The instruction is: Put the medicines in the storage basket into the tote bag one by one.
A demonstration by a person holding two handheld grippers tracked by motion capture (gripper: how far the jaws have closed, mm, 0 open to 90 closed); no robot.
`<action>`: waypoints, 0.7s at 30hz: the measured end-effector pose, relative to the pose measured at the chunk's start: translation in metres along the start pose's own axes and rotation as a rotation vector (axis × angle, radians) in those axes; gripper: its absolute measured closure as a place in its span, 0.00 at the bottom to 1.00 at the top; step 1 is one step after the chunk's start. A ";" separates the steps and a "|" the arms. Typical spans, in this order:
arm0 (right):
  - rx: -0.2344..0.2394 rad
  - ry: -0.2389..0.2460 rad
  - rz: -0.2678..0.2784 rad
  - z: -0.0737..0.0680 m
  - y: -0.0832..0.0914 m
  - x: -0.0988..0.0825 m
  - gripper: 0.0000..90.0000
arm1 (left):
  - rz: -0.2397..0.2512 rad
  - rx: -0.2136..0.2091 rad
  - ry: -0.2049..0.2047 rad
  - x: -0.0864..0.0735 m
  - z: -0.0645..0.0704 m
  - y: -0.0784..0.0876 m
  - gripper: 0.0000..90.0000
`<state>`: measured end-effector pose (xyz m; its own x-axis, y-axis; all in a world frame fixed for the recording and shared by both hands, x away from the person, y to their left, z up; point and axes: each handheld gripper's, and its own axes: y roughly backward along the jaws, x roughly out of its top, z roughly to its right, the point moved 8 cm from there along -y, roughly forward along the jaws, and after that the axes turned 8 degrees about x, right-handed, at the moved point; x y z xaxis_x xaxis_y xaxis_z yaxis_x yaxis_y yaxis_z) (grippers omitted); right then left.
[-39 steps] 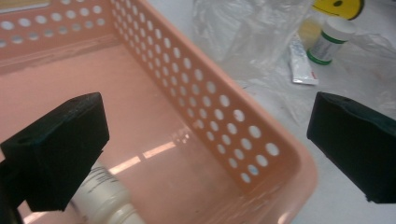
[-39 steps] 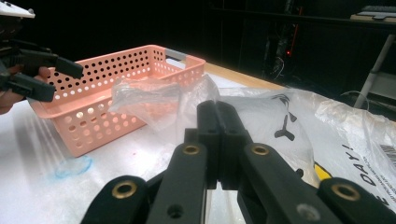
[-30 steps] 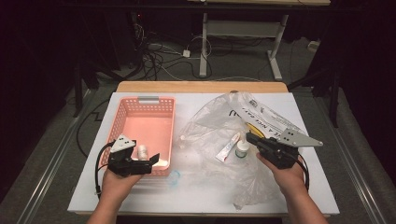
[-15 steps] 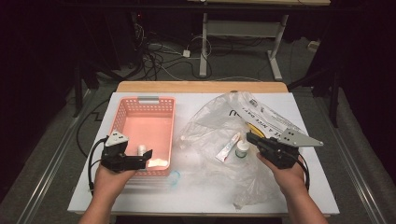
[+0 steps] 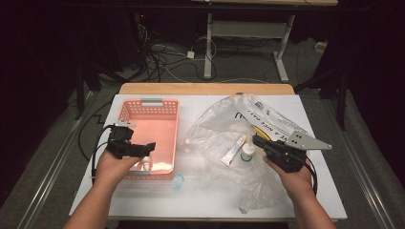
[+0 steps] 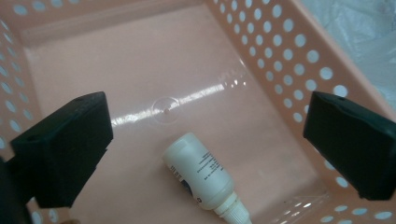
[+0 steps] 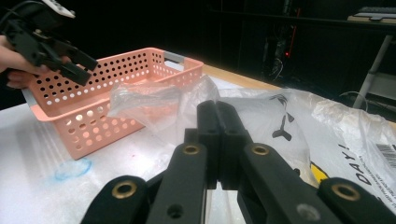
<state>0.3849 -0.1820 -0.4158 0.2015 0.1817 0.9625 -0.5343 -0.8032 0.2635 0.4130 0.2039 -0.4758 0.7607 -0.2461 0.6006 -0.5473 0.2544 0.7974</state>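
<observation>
A small white bottle lies on its side on the floor of the pink perforated basket, near its front wall. My left gripper hangs open above it, jaws wide apart and empty. In the high view the left gripper is over the basket's near left corner, with the bottle just below it. My right gripper is shut with nothing between its jaws. It rests at the right gripper spot on the crumpled clear plastic bag, beside a small white jar and a white tube.
The basket stands on the white table at the left, with the bag spread over the middle and right. A blue ring mark lies in front of the basket. Printed packaging lies under the bag.
The left gripper has shifted left over the basket's near end, and the white bottle now lies lower, on the basket floor, apart from its jaws. The right gripper has not moved.
</observation>
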 end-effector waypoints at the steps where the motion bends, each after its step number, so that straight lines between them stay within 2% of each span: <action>1: 0.000 0.000 -0.001 0.000 0.000 0.000 1.00 | -0.014 0.002 0.000 0.001 -0.001 -0.002 0.04; 3: 0.000 0.000 0.001 0.000 0.000 0.000 1.00 | -0.062 0.021 -0.006 0.001 -0.004 -0.007 0.08; 5: 0.001 -0.001 0.000 0.000 0.000 0.000 1.00 | -0.135 0.024 -0.015 -0.002 -0.005 -0.013 0.12; 7: 0.001 -0.002 0.002 0.000 0.000 0.000 1.00 | -0.190 0.027 -0.006 -0.003 -0.007 -0.018 0.16; 9: 0.000 -0.002 0.001 0.000 0.000 0.000 1.00 | -0.243 0.028 0.011 -0.005 -0.008 -0.023 0.17; 13: -0.001 -0.010 0.004 0.000 0.001 0.000 1.00 | -0.351 -0.002 0.068 -0.010 -0.012 -0.031 0.21; 17: -0.001 -0.012 0.005 0.000 0.002 0.001 1.00 | -0.424 -0.012 0.086 -0.014 -0.012 -0.037 0.32; 21: -0.001 -0.003 0.008 0.001 0.003 0.002 1.00 | -0.492 -0.030 0.080 -0.019 -0.009 -0.041 0.39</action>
<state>0.3849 -0.1846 -0.4136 0.1998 0.1739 0.9643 -0.5368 -0.8039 0.2562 0.4241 0.2069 -0.5208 0.9512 -0.2718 0.1463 -0.1075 0.1527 0.9824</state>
